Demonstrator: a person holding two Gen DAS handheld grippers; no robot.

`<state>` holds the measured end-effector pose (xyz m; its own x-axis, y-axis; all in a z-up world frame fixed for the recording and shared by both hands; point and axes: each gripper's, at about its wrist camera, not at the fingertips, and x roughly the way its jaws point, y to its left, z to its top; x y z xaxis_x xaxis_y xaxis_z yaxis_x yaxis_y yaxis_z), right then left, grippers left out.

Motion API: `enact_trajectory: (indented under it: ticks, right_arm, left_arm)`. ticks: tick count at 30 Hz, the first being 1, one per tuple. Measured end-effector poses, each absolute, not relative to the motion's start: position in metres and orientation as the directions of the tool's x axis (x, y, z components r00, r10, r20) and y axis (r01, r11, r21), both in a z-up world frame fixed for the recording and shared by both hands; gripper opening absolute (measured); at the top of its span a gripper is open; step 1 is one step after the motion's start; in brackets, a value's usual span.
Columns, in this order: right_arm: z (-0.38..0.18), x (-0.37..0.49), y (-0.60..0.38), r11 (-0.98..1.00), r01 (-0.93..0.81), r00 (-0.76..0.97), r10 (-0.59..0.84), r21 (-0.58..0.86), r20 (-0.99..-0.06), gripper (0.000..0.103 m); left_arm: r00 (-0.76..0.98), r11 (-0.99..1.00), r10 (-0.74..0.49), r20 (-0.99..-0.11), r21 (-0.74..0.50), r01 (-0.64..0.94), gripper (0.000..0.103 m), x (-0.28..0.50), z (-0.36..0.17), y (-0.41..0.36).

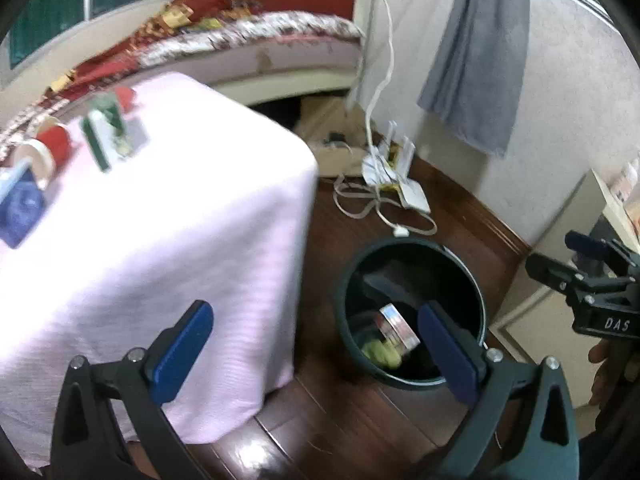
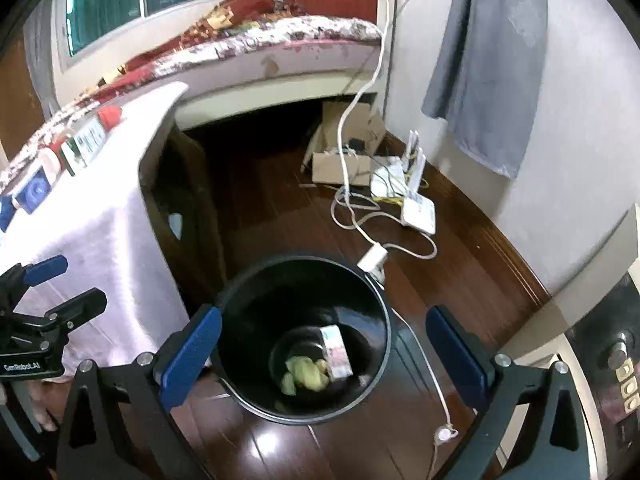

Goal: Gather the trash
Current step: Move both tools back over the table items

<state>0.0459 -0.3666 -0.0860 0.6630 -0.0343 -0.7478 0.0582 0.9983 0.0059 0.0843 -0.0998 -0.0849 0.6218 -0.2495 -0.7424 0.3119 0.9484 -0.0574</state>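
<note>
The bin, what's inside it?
In the bin lie a small box and crumpled yellow-green scraps. Its near inner wall is hidden by the rim.

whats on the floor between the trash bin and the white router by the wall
In the right wrist view, loops of white cable and a white plug lie between the bin and router; otherwise bare wood floor.

Two wrist fisheyes, both angled down at the floor beside the table.
Left view: above the table (image 1: 160, 216) corner, bin (image 1: 412, 312) right of centre. Right view: closer, directly over the bin (image 2: 304, 340). Shared: bin, table, bed (image 2: 280, 40).
</note>
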Motion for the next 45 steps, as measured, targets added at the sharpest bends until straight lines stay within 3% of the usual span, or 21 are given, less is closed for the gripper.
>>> enact_trajectory:
  ticks: [8,13,25,33,39,45]
  right_arm:
    - [-0.056,0.054,-0.331,0.999,0.027,0.754,0.004,0.037,-0.657,0.103]
    - [-0.039,0.069,-0.292,0.989,-0.098,0.750,0.147,0.112,-0.645,0.103]
    - [-0.016,0.097,-0.173,0.950,-0.294,0.754,0.301,0.109,-0.584,0.103]
    - [-0.010,0.106,-0.090,0.903,-0.420,0.725,0.397,0.095,-0.563,0.103]
    - [-0.013,0.115,-0.024,0.853,-0.518,0.682,0.455,0.062,-0.572,0.102]
    - [-0.031,0.138,0.024,0.831,-0.553,0.647,0.467,0.050,-0.602,0.099]
  left_arm:
    - [0.675,0.968,-0.205,-0.708,-0.046,0.246,0.103,0.080,-0.053,-0.063]
    - [0.716,0.981,-0.170,-0.677,-0.047,0.188,0.103,0.074,-0.038,-0.031]
    - [0.781,0.999,0.025,-0.623,-0.010,-0.041,0.103,0.067,-0.019,0.078]
    - [0.795,0.978,0.125,-0.593,-0.062,-0.199,0.103,0.040,-0.013,0.170]
    - [0.762,0.943,0.231,-0.605,-0.053,-0.327,0.095,0.038,-0.028,0.226]
    - [0.723,0.914,0.262,-0.639,-0.075,-0.398,0.085,0.054,-0.052,0.264]
